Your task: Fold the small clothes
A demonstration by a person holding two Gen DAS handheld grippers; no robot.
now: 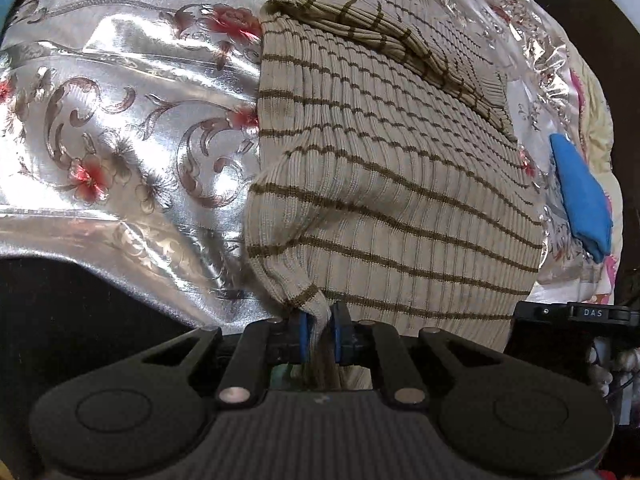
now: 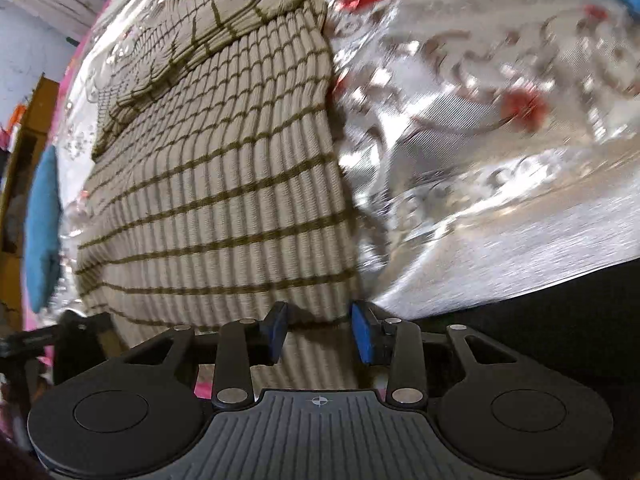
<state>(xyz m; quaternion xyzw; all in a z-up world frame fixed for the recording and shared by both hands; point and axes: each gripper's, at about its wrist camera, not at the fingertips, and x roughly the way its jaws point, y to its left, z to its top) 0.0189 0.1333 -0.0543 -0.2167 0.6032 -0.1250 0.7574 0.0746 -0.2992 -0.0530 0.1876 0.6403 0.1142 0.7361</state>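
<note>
Striped sweater (image 1: 392, 184), sleeve already folded, pinched at its hem corner by the left gripper (image 1: 319, 334) near the table's (image 1: 120, 80) front edge, while the right gripper (image 2: 319, 332) straddles the hem with jaws spread, apparently about to close before a bottom-up fold.

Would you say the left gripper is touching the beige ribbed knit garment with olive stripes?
Touching: the left wrist view shows the left gripper pinching the garment's corner.

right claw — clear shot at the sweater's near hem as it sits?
Probably yes. The right claw is open and the sweater hem lies between its pads, nothing covering it. The left claw pinches the other corner, well aside.
</note>
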